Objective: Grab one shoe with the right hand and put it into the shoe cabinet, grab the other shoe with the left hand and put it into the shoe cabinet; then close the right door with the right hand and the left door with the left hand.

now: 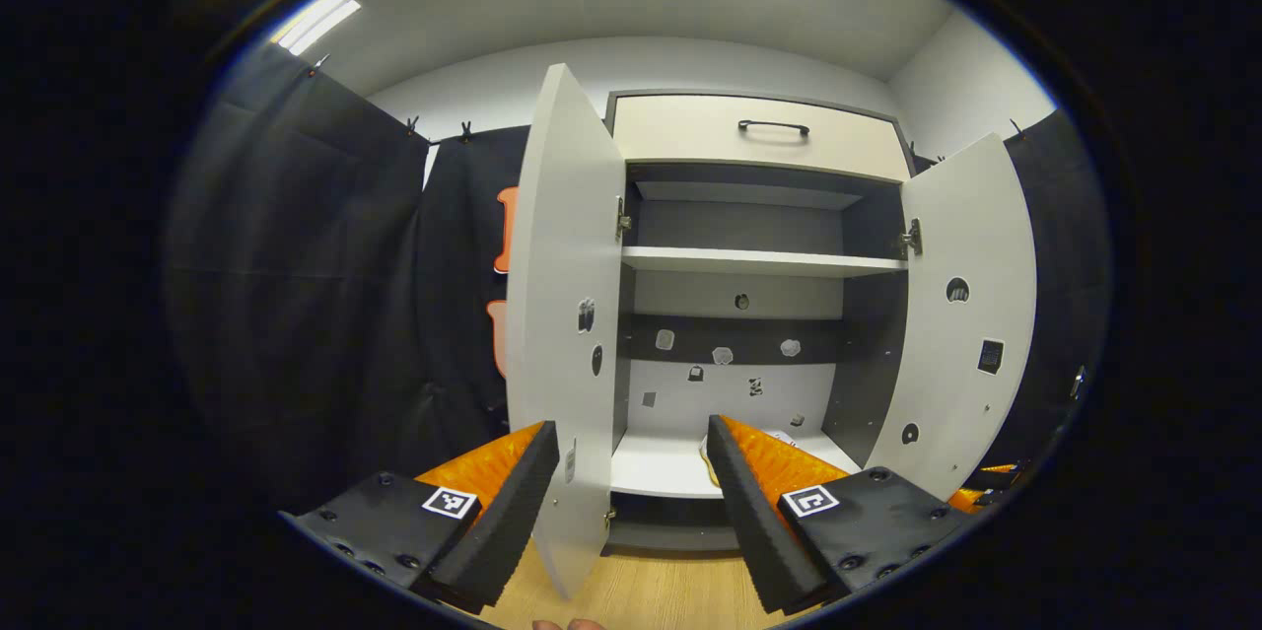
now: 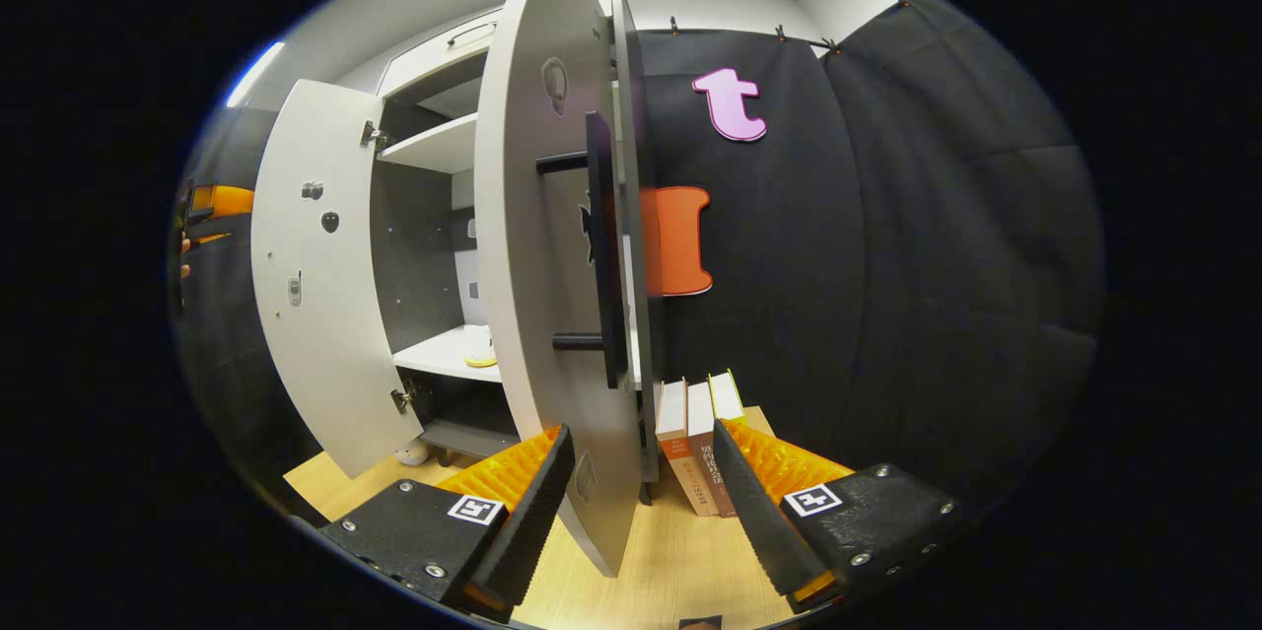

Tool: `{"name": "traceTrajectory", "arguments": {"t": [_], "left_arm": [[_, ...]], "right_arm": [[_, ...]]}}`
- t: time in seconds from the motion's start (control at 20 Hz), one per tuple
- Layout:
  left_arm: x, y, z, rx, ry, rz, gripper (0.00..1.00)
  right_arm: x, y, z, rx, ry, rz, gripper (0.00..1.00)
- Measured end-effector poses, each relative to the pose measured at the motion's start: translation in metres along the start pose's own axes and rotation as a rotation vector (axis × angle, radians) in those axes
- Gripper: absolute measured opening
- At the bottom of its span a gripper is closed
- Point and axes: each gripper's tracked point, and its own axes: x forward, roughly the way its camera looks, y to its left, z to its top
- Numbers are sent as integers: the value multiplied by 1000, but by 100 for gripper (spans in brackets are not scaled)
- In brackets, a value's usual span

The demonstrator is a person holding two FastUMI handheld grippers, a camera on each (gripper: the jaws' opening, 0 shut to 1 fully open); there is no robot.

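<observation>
Two spread fingers of the left gripper (image 1: 631,502) sit nearest in the left gripper view, jaws wide and holding nothing. Between them hangs the lower edge of the left door (image 1: 562,315), swung fully open. Beyond the jaws stands the shoe cabinet (image 1: 754,127), its right door (image 1: 961,315) also open. Just behind the right-hand finger, on the bottom shelf (image 1: 656,467), a small pale and yellow shape peeks out, probably a shoe (image 1: 708,453); too little shows to be sure. Bare wooden floor (image 1: 641,591) lies below the jaws.

Turning to the right gripper view, the right gripper (image 2: 641,502) has jaws wide and empty, with the near edge of the right door and its dark handle (image 2: 601,245) rising between them. Books (image 2: 700,443) stand just beside the right-hand finger. Far left, the other gripper shows faintly.

Judging by this, the shoes appear stowed and both doors remain to close. Each door has open floor for its swing; the books crowd the right gripper.
</observation>
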Motion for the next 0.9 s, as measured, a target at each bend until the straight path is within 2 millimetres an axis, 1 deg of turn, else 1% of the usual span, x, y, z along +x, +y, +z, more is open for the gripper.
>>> {"name": "traceTrajectory", "arguments": {"t": [0.05,0.1,0.3,0.35,0.4,0.6,0.7,0.9], "left_arm": [[-4,4,3,-4,-5,-4,97],[-5,7,6,-7,-10,-8,97],[-8,24,18,10,-28,-27,96],[-9,27,22,12,-38,-39,98],[-8,31,25,14,-45,-49,96],[-5,60,27,24,-61,-56,96],[-2,74,27,29,-72,-54,96],[3,99,27,14,-84,-63,96]], "right_arm": [[1,4,-1,-3,-2,2,97],[2,9,-2,1,-1,6,88],[7,34,-2,15,-8,20,88],[10,41,-2,12,-14,21,88],[11,47,-3,20,-17,19,88],[24,74,-5,48,-19,25,88],[31,81,-3,38,-27,6,88],[49,90,5,48,-49,-51,88]]}}
